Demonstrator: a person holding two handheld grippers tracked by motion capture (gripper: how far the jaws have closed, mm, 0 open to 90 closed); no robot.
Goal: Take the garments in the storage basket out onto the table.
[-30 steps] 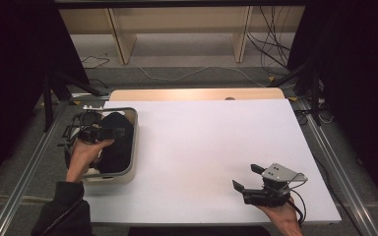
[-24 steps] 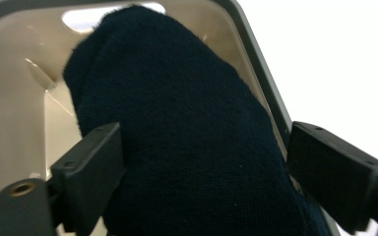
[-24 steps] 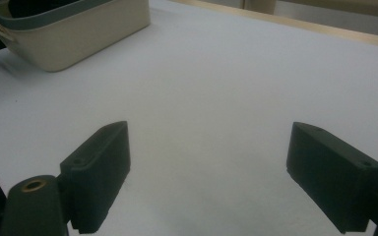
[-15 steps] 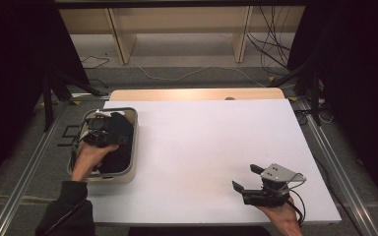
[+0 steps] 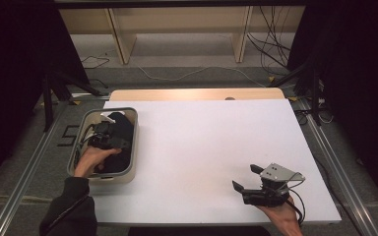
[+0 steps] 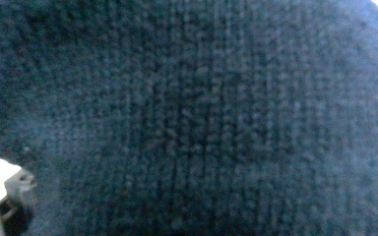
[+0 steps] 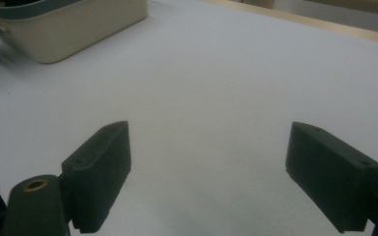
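In the left gripper view, dark knitted cloth (image 6: 192,118) lies so close that it is blurred, hiding the left claw's (image 5: 109,140) jaws. From above, that claw sinks into the beige tub (image 5: 128,172), its tips lost against dark fabric. The tub's upper part is cut off in the right gripper view.

Black hand-held gripper (image 5: 248,183), grey top plate

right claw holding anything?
No: in the right gripper view the right claw has its two black jaws wide apart, with just the bare white tabletop between them.
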